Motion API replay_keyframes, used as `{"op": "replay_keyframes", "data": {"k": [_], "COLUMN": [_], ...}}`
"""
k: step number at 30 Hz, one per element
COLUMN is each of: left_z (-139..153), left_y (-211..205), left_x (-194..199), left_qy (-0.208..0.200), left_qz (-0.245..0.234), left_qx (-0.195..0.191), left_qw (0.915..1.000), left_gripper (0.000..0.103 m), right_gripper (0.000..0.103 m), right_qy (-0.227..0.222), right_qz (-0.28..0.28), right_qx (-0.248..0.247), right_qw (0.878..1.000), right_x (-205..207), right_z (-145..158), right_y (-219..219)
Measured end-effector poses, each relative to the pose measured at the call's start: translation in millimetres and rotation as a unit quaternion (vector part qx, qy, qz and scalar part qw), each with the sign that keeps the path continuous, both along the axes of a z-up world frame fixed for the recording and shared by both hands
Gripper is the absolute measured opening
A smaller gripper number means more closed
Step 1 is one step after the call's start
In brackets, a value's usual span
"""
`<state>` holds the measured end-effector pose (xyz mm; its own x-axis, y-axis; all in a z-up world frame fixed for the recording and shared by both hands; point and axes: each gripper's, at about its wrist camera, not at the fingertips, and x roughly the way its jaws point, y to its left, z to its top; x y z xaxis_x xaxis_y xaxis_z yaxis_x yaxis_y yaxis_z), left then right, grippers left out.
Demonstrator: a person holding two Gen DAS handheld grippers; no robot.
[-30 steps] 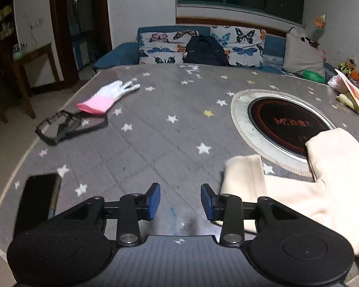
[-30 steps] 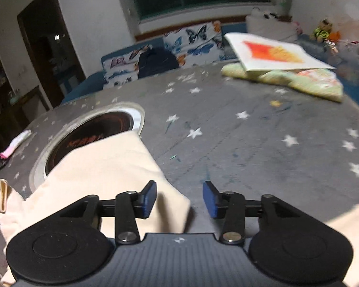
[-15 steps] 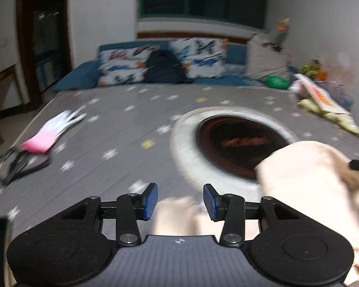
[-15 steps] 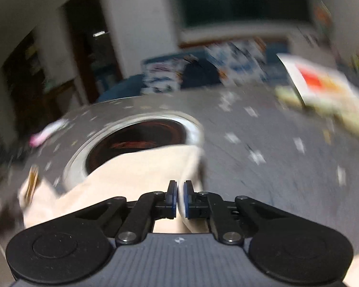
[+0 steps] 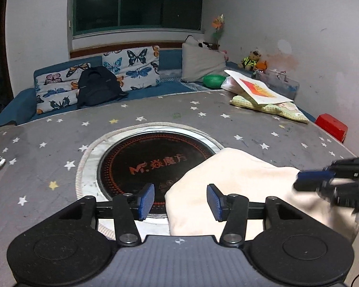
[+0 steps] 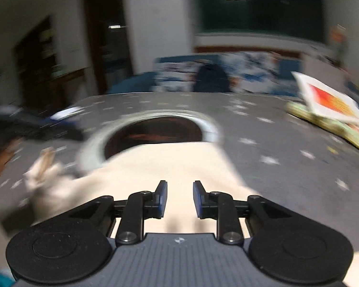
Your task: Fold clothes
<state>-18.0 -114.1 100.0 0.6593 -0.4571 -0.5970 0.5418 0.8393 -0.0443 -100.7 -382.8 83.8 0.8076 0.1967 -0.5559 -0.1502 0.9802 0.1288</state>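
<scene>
The left gripper (image 5: 178, 201) has its blue-padded fingers (image 5: 146, 201) spread wide apart, gripping nothing. Between and just beyond them lies the near left edge of the cream garment (image 5: 239, 179), a folded bundle of cloth whose bulk sits ahead of the right-hand finger and runs off to the right of it. The left-hand finger is over the dark round hotplate (image 5: 155, 167) set in the star-patterned table (image 5: 47, 157); the cloth overlaps the near right part of that hotplate. Whether the finger pads touch the cloth cannot be told from this view.

To the far right of the left gripper's fingers, the right gripper (image 5: 313, 179) comes in from the side, blurred, just above or against the right end of the garment. Its blue pads look close together there, but the blur makes that view unclear.

The right wrist view is heavily smeared. The right gripper (image 6: 178, 197) shows its fingers (image 6: 161, 198) parted with a clear gap, nothing between them. The cream garment (image 6: 179, 162) spreads directly under and ahead of both fingers, with a crumpled end (image 6: 45, 181) out to the left of them. The hotplate (image 6: 155, 131) lies beyond the cloth, straight ahead. Far to the right of the fingers a picture book (image 6: 332, 100) rests on a green folded cloth (image 6: 335, 126).
</scene>
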Motion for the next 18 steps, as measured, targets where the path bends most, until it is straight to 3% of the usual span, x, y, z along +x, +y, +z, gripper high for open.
{"op": "replay_keyframes", "data": {"k": [1, 2, 8, 9, 11, 13, 15, 18], "left_z": [-2.7, -4.9, -12.3, -12.3, -12.3, -12.3, -8.8, -1.5], "left_y": [-2.5, -3.8, -11.7, -13.1, -16.0, -18.8, -24.3, -37.2], "left_x": [4.1, 6.4, 10.4, 10.0, 9.3, 8.6, 5.4, -1.8], "left_qy": [0.003, 0.008, 0.026, 0.027, 0.03, 0.033, 0.034, 0.032], "left_qz": [0.001, 0.0, -0.011, -0.013, -0.017, -0.021, -0.035, -0.064], "left_qx": [0.001, 0.002, 0.004, 0.003, 0.001, -0.001, -0.012, -0.031], "left_qw": [1.0, 1.0, 0.9996, 0.9995, 0.9994, 0.9992, 0.9987, 0.997], "left_gripper": [0.054, 0.054, 0.057, 0.057, 0.057, 0.057, 0.057, 0.057], "right_gripper": [0.041, 0.042, 0.042, 0.04, 0.017, 0.013, 0.012, 0.012], "right_qy": [0.007, 0.014, 0.061, 0.063, 0.053, 0.037, 0.014, -0.022], "right_qz": [-0.021, -0.041, -0.09, -0.089, -0.083, -0.072, -0.048, 0.029], "right_qx": [0.006, 0.011, 0.075, 0.082, 0.087, 0.092, 0.067, -0.024], "right_qw": [1.0, 0.999, 0.991, 0.991, 0.991, 0.992, 0.996, 0.999], "right_x": [3.5, 6.9, 9.3, 7.2, 3.6, 3.1, -1.9, -17.5], "right_z": [-3.7, -7.3, -35.2, -37.4, -37.0, -34.3, -26.6, -15.8], "right_y": [-10.5, -21.0, -66.8, -68.1, -65.6, -60.3, -44.9, 2.1]}}
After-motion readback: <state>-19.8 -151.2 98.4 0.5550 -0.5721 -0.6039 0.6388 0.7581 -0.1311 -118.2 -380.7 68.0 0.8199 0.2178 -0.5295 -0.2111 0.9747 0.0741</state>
